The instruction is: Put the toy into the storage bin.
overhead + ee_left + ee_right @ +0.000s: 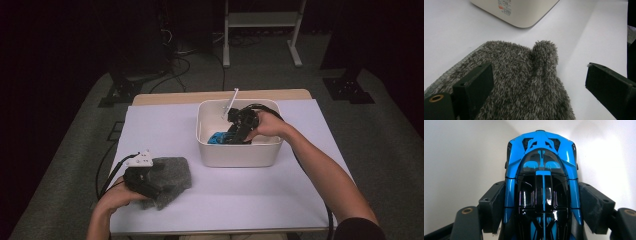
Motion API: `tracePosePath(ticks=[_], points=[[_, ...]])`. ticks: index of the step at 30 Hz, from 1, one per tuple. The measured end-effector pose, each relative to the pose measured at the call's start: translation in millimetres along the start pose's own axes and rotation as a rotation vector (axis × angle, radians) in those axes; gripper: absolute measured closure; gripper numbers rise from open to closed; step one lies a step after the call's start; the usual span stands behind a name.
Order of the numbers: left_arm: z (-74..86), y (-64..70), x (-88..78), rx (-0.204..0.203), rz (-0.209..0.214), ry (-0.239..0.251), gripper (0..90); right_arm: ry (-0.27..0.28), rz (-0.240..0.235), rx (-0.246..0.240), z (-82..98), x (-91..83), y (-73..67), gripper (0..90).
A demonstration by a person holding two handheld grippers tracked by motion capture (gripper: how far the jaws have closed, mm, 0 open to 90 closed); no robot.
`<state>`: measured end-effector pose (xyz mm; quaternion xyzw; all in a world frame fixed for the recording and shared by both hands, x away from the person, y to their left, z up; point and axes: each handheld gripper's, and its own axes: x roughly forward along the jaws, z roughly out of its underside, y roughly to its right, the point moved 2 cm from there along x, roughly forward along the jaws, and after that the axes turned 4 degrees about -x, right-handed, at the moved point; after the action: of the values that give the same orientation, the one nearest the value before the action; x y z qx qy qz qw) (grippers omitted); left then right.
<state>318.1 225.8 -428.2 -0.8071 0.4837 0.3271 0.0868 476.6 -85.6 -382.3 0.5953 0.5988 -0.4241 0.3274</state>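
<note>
Left gripper (pixel 141 176): near the front edge of the table, over the grey fuzzy cloth (pixel 167 180). Its jaws stand wide apart and squeeze nothing. One jaw sits on the cloth, the other over the bare white table (pixel 165 130).

Grey fuzzy cloth: flat on the table, just in front of the white tub (pixel 240 152) and off to its left.

Right gripper (pixel 239 131): farther back, dipped down inside the white tub. Its two jaws sit one on each side of the blue toy car (pixel 541 177), tight against its sides. It looks like it is gripping the car.

Blue toy car: inside the tub, near the left wall. Its long way runs straight out from the right gripper, between the jaws, with the far end pointing at the tub wall.

Which hand is nearer: the right hand is already on the car; the left is well apart from it.

Likely next move: lift the car straight up, so it clears the tub's rim.

White stick (pixel 231 102): leans on the tub's far rim.
</note>
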Motion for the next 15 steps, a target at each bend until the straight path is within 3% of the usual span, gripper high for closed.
tracePosePath(ticks=[5, 15], points=[[0.3, 0.2, 0.4, -0.003, 0.001, -0.001, 7.7, -0.041, 0.0, -0.003, 1.6, 4.5, 0.5, 26.9], [0.4, 0.6, 0.8, 0.001, 0.001, -0.005, 7.7, -0.052, -0.006, 0.007, 2.0, 5.8, 0.6, 26.9]])
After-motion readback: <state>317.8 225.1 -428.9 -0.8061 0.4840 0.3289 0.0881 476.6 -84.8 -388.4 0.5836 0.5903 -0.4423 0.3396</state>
